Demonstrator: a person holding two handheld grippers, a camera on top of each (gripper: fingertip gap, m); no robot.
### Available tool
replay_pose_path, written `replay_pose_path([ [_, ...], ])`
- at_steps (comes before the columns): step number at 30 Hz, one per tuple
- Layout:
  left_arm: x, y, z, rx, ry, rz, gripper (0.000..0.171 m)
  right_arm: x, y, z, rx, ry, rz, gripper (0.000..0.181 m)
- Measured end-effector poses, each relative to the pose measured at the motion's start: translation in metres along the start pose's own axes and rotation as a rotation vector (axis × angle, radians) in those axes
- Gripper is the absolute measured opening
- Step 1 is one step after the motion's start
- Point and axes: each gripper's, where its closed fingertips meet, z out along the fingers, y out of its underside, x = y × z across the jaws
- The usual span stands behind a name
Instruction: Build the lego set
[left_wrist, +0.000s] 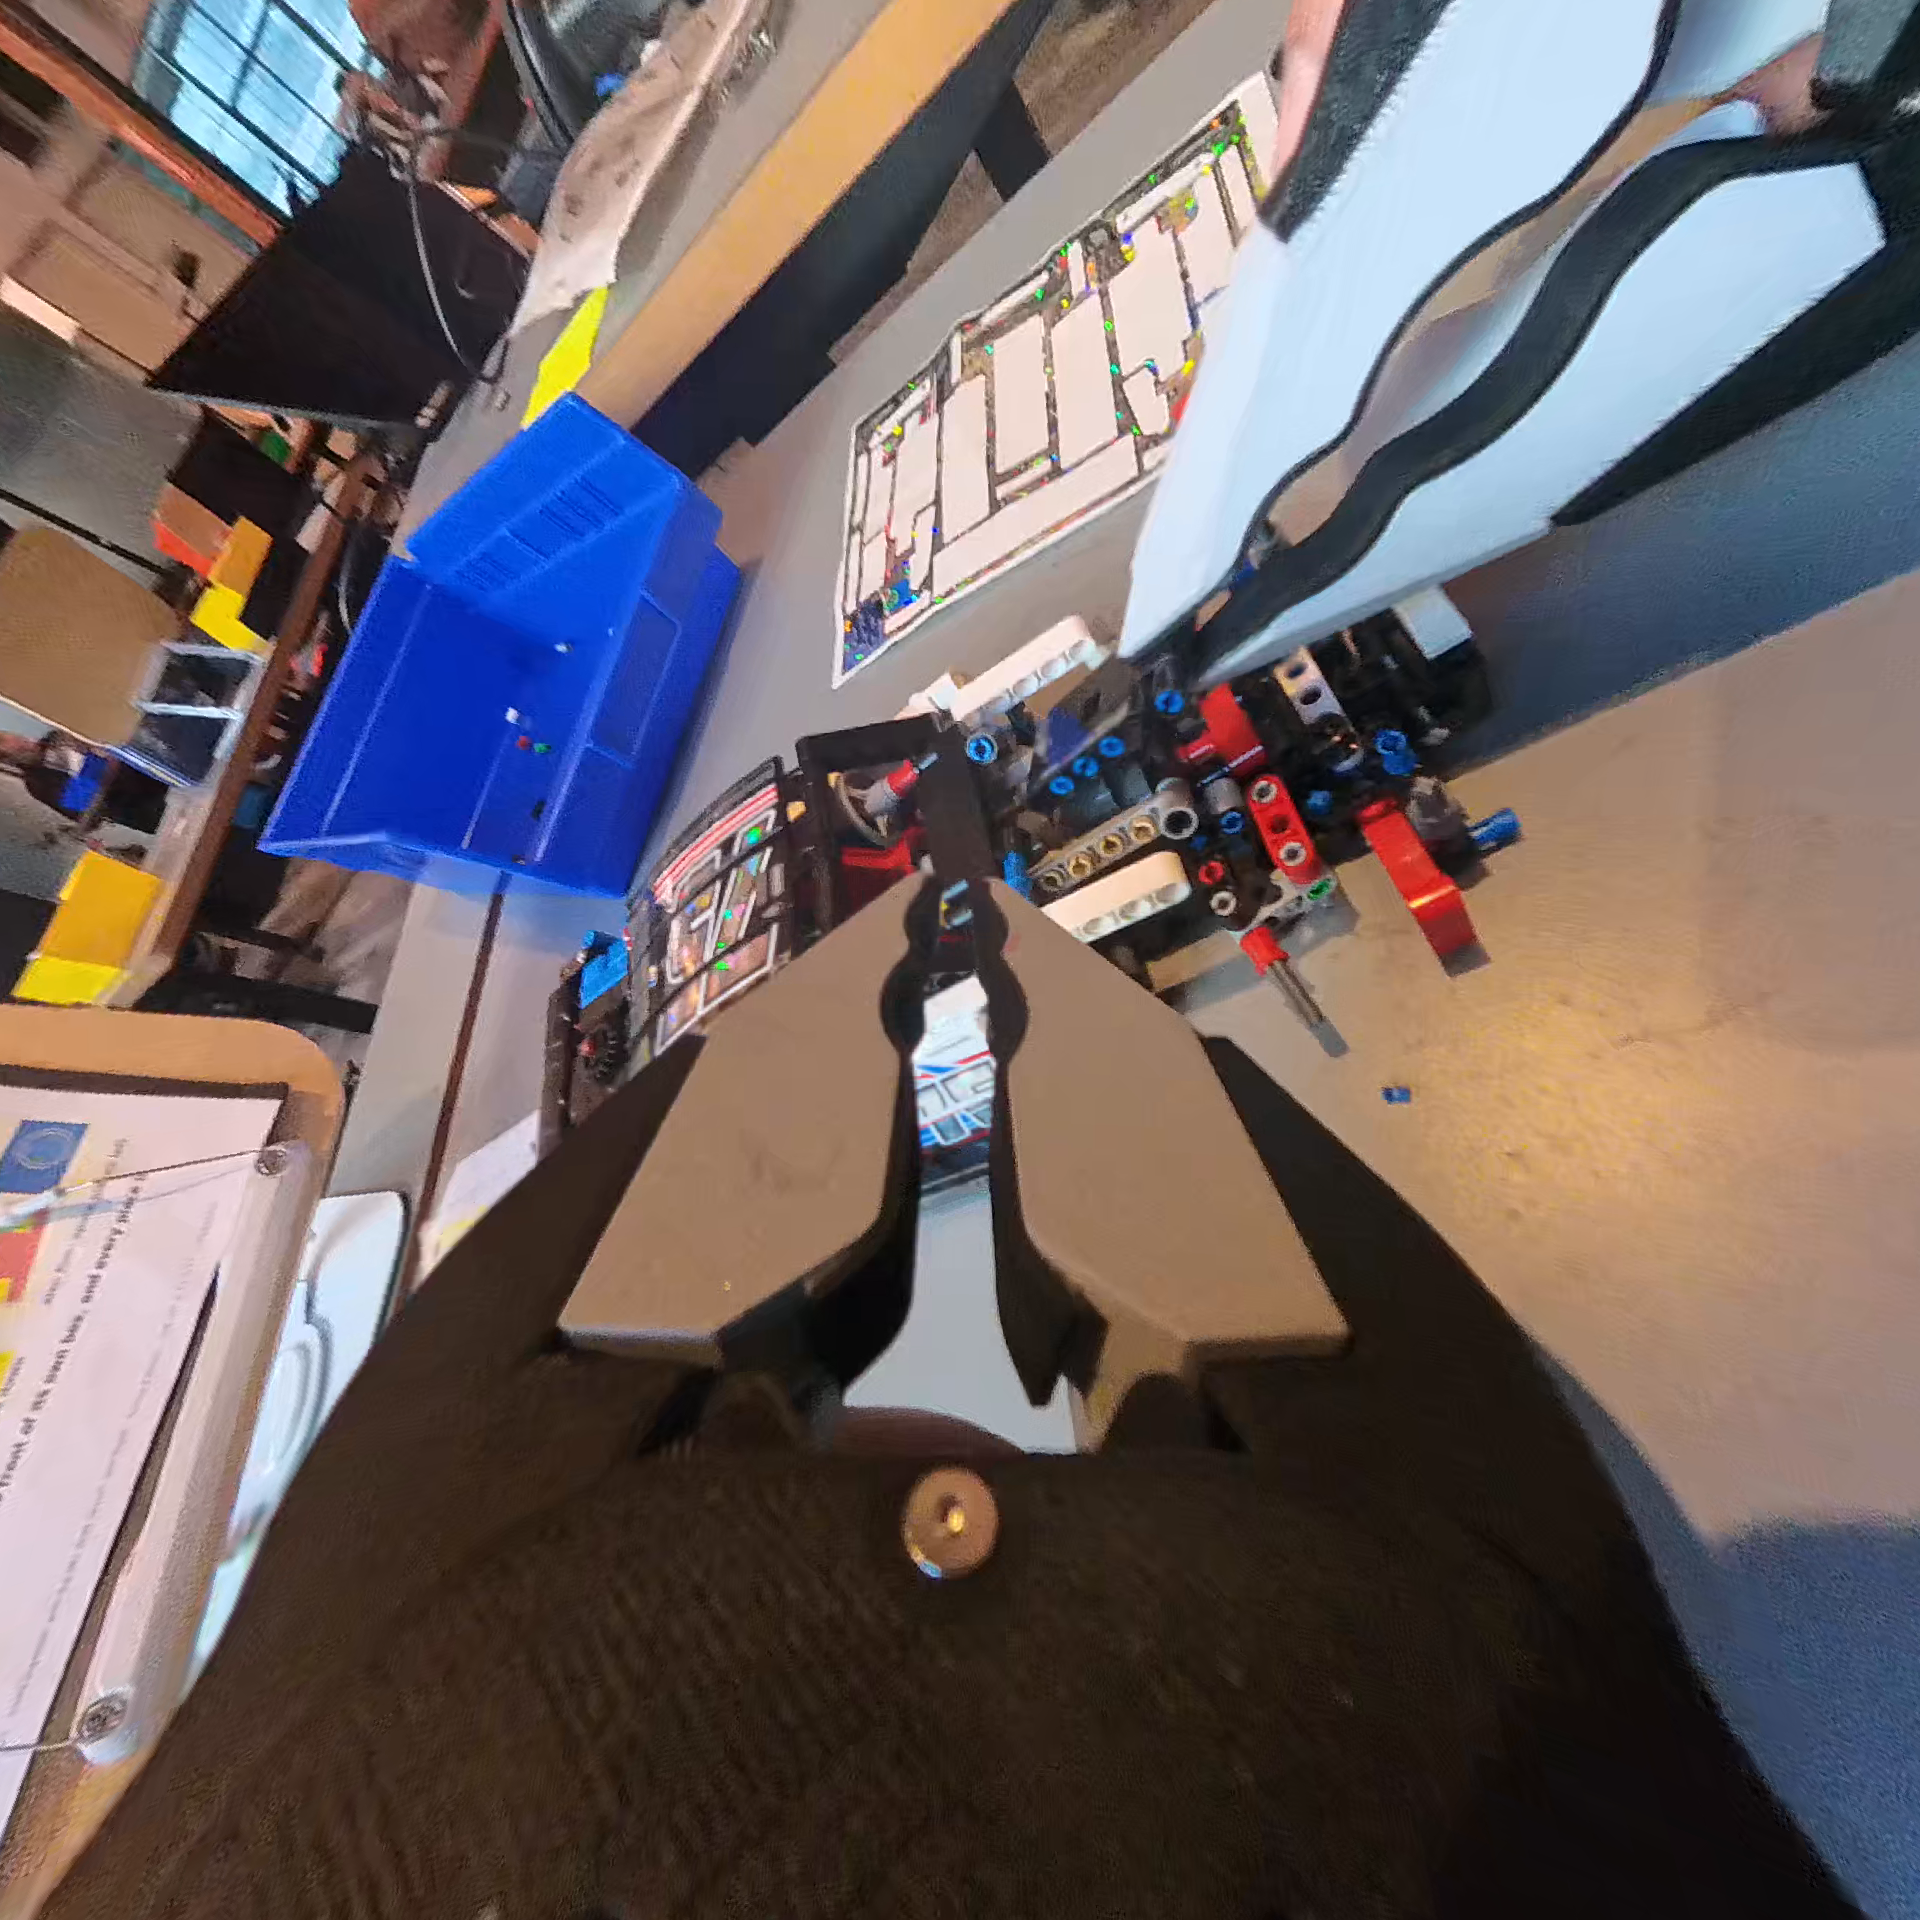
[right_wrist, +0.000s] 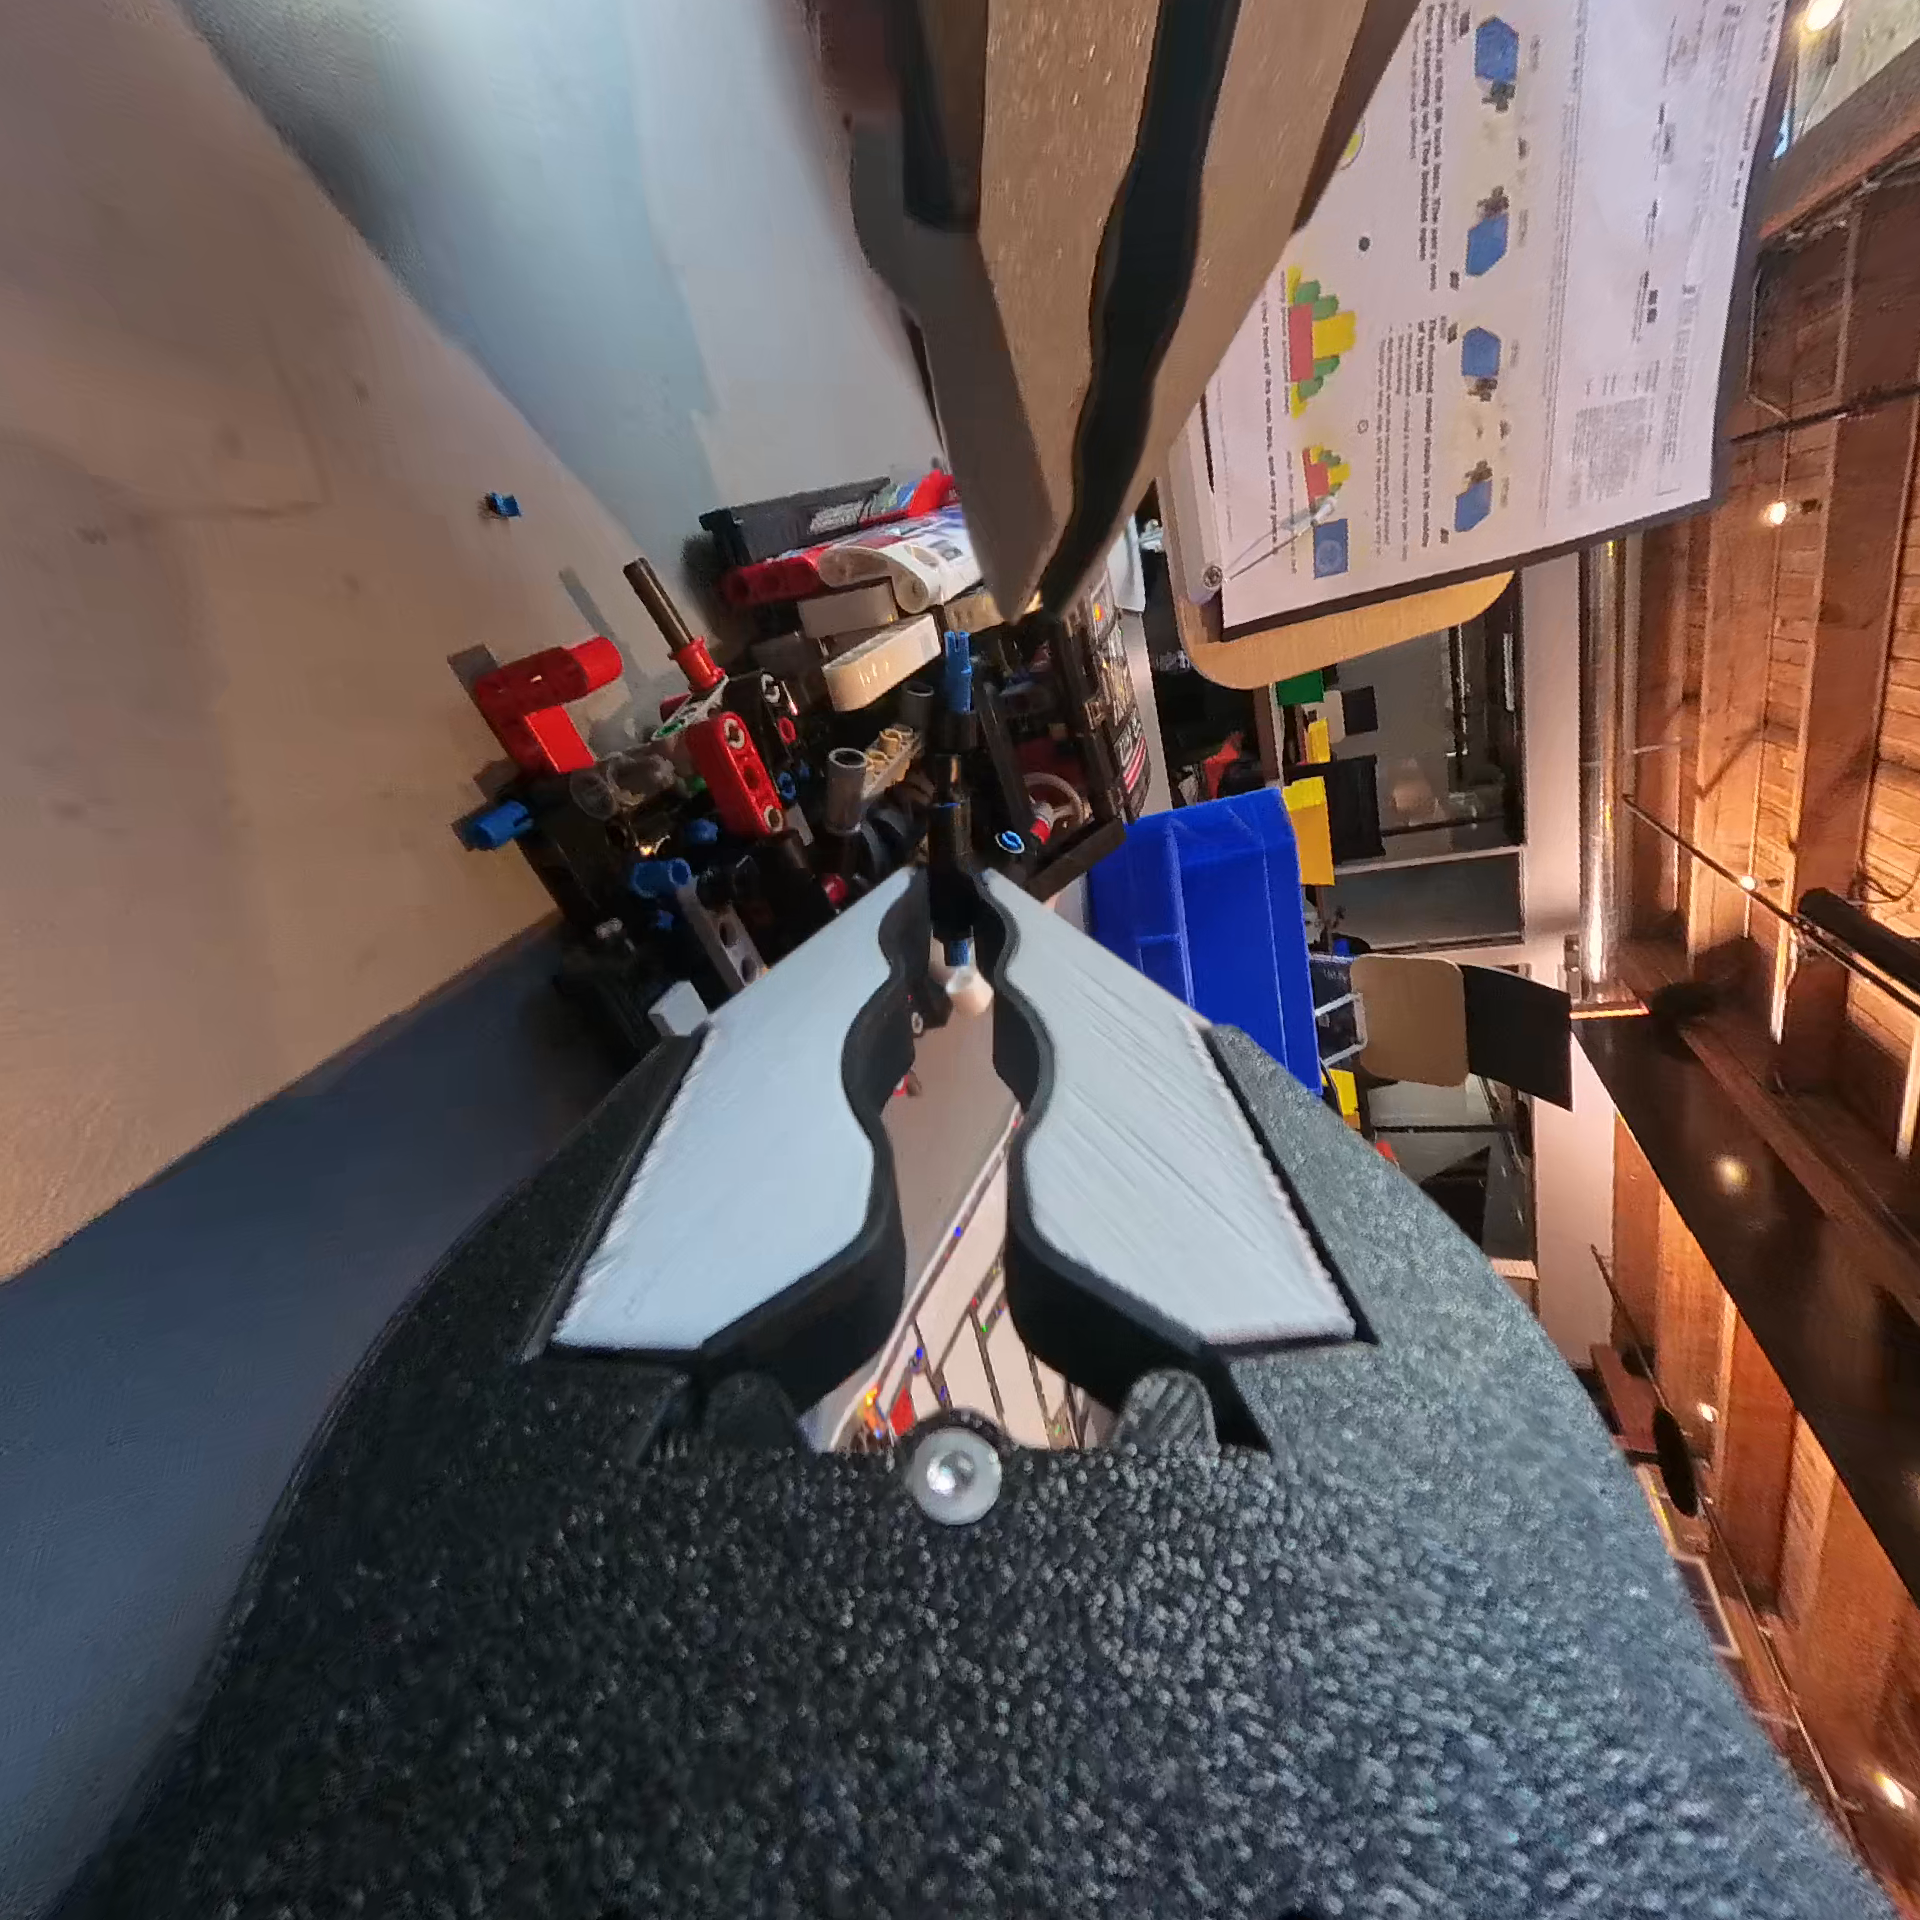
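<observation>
Left tongs (left_wrist: 961, 894) are pinched shut on a black beam (left_wrist: 951, 805) of the lego model (left_wrist: 1143, 821) mid-frame; right tongs (right_wrist: 951, 894) are clamped on a black part with blue pins (right_wrist: 951, 831). Chassis looks partly built on the counter (left_wrist: 1558, 1039), lots still left. One stray blue pin (left_wrist: 1395, 1093) sits at right.

Your left wrist view sits rolled on its side, looking along the left tongs (left_wrist: 961, 904) low over the tabletop (left_wrist: 1558, 1039), close to the lego model (left_wrist: 1195, 821). Your right wrist view, also rolled, faces the same model (right_wrist: 831, 748) from the opposite side along the right tongs (right_wrist: 951, 904). Both views share the model, the blue bin (left_wrist: 499, 675) (right_wrist: 1205, 914) and each other's tongs.
</observation>
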Motion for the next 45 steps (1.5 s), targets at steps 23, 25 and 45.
replay_pose_path([
  [23,0.009,0.008,0.010,-0.019,0.119,-0.118,0.018,0.001,-0.005,0.008,0.109,0.121,-0.190,0.008],
  [25,0.008,0.009,0.010,-0.018,0.104,-0.100,0.013,0.001,-0.004,0.008,0.117,0.123,-0.188,0.008],
  [45,0.013,-0.027,0.013,0.145,-0.152,0.419,0.017,0.019,-0.024,-0.008,0.262,0.158,-0.048,0.008],
])
